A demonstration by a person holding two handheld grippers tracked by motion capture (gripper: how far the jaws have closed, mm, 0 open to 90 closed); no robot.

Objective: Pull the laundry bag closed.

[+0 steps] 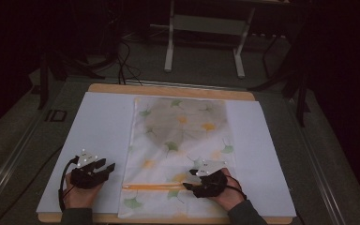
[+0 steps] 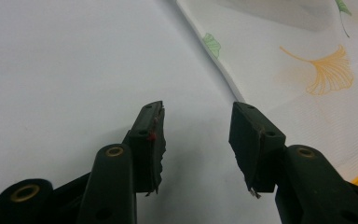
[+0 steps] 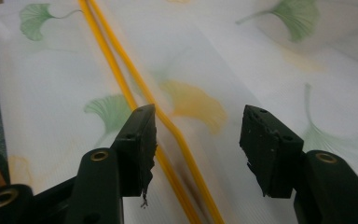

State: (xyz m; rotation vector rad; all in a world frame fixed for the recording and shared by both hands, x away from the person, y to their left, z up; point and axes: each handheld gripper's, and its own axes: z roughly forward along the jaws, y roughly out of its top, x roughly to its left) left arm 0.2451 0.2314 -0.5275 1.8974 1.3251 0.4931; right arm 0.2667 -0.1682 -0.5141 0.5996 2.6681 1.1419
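Note:
A translucent bag (image 1: 183, 154) printed with green and yellow ginkgo leaves lies flat on a white sheet (image 1: 98, 131). A greyish round shape shows through its far half. An orange zip strip (image 1: 152, 186) crosses the bag near its front end. My right gripper (image 1: 188, 179) points left at the strip's right end and is open; in the right gripper view the strip (image 3: 116, 70) runs between the jaws of that gripper (image 3: 199, 112), untouched by the pads. My left gripper (image 1: 108, 168) rests open on the sheet just left of the bag; the bag's edge (image 2: 307, 70) lies beyond that gripper (image 2: 196, 109).
The white sheet covers a wooden table (image 1: 168, 90) whose edges show at front and back. A metal stand (image 1: 206, 28) and cables are on the dark floor behind the table. Bare sheet lies on both sides of the bag.

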